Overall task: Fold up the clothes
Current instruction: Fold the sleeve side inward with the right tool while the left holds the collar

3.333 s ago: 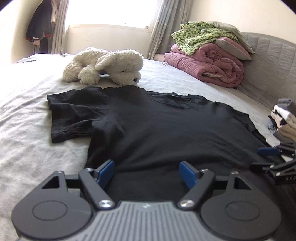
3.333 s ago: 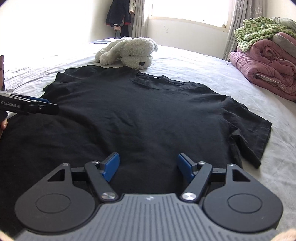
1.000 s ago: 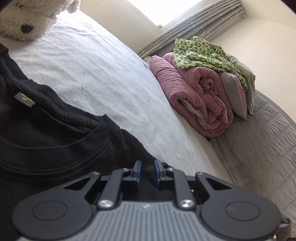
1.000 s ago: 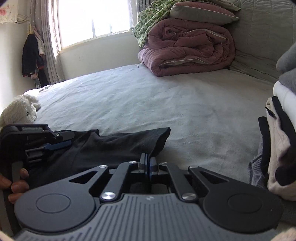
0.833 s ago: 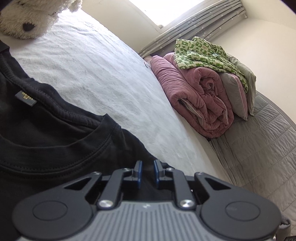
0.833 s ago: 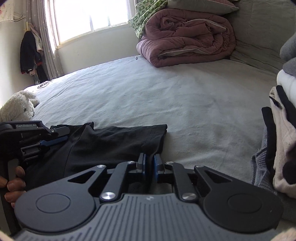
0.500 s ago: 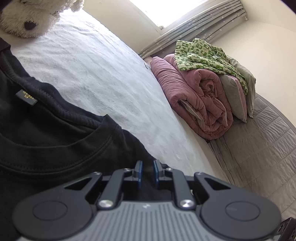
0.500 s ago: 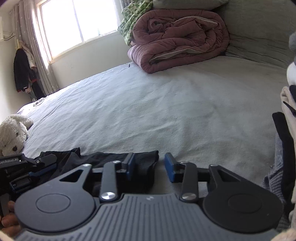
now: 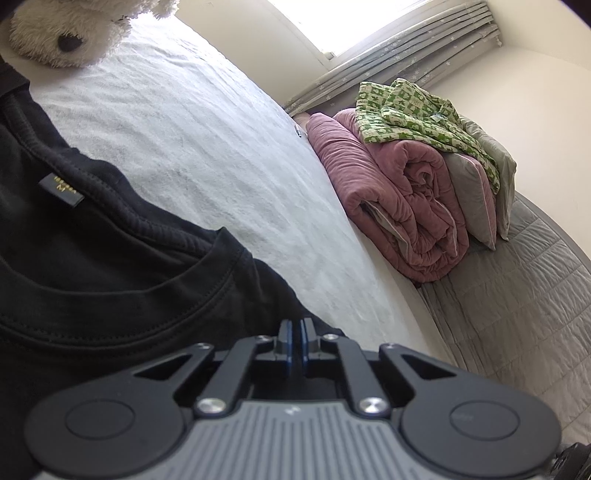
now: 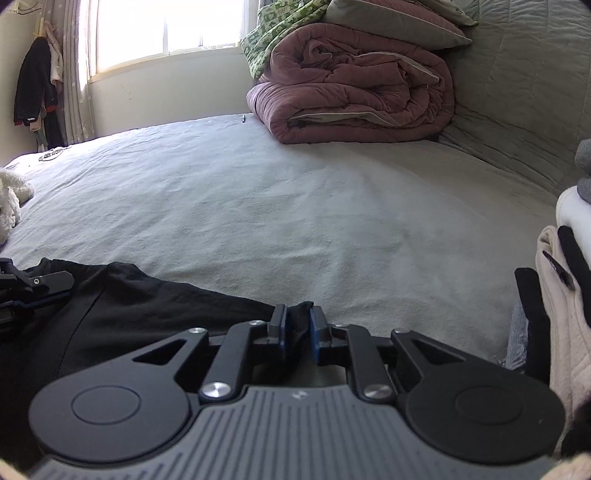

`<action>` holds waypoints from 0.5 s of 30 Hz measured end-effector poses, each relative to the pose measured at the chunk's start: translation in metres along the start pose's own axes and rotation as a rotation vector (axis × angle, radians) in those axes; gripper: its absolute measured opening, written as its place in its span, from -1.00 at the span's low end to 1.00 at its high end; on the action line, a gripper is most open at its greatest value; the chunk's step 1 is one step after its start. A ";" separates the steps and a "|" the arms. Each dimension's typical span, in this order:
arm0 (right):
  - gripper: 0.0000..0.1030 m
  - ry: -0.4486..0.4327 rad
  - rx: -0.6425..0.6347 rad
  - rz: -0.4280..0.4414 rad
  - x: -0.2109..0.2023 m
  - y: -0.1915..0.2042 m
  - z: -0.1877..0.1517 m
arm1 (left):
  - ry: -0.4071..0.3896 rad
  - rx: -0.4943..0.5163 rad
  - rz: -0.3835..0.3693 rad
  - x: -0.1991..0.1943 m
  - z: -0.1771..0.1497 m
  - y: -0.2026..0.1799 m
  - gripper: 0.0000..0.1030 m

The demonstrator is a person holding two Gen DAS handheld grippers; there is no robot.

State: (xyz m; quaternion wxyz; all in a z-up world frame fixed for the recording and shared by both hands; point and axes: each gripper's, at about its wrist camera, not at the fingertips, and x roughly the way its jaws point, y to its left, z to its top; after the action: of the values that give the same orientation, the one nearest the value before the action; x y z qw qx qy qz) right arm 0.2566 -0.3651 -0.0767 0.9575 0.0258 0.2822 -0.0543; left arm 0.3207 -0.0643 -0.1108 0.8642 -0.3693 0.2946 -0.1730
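A black T-shirt [image 9: 110, 266] lies flat on the bed, its collar and gold size label [image 9: 61, 188] close in the left wrist view. My left gripper [image 9: 295, 334] is shut on the shirt's shoulder just beside the collar. In the right wrist view the same T-shirt [image 10: 147, 306] fills the lower left. My right gripper [image 10: 297, 326] is shut on the edge of its sleeve, with black cloth bunched between the blue pads [image 10: 281, 332]. The left gripper [image 10: 35, 290] shows at the left edge there.
The grey bed sheet [image 10: 295, 206] stretches ahead. A rolled pink quilt [image 10: 354, 88] under a green patterned blanket [image 9: 417, 107] sits against the padded headboard [image 9: 535, 295]. Folded clothes [image 10: 565, 295] are stacked at right. A white plush toy [image 9: 66, 33] lies beyond the collar.
My right gripper, open half a second ago, has moved down and shut on the sleeve edge. My left gripper's jaws have drawn tighter on the shoulder cloth.
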 end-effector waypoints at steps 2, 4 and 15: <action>-0.21 0.011 0.046 0.021 -0.005 -0.004 0.003 | 0.000 0.000 0.000 0.000 0.000 0.000 -0.86; -0.12 0.027 0.094 0.039 -0.014 -0.009 0.003 | 0.001 0.000 0.000 0.000 0.000 0.000 -0.86; -0.08 0.136 0.181 0.246 -0.084 -0.006 -0.016 | 0.000 0.001 0.001 0.001 -0.001 0.000 -0.86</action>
State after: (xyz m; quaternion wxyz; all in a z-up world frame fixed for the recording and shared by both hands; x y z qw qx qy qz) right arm 0.1772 -0.3622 -0.0448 0.9294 0.1497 0.3350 0.0399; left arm 0.3210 -0.0653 -0.1110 0.8645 -0.3686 0.2948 -0.1730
